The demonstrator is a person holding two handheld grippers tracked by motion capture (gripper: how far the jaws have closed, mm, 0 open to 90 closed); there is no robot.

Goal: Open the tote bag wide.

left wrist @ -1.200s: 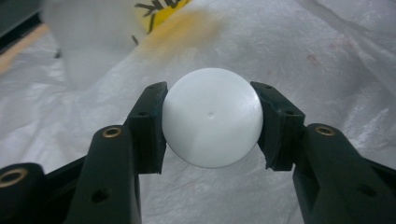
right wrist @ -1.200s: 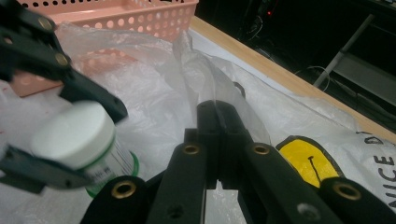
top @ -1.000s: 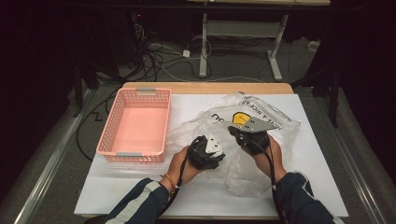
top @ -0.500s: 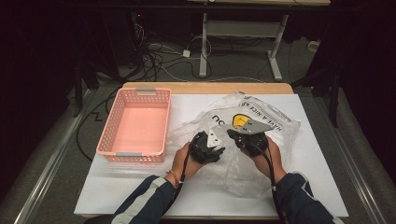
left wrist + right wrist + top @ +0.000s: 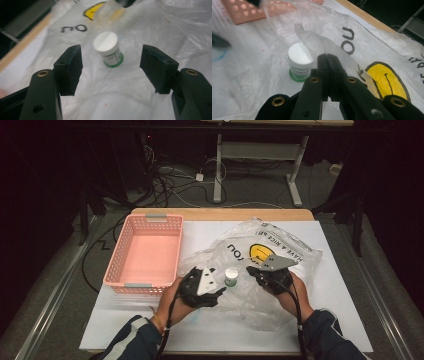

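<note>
Resting upright on one crinkled clear plastic bag (image 5: 280,270): one round white-capped jar (image 5: 108,50), left gripper (image 5: 111,68) just opening empty, right gripper (image 5: 327,58) pinching film.

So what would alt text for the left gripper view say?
A small white-capped jar stands on a crinkled clear plastic bag, beyond the left gripper, whose black jaws have just been opening and hold nothing.
</note>
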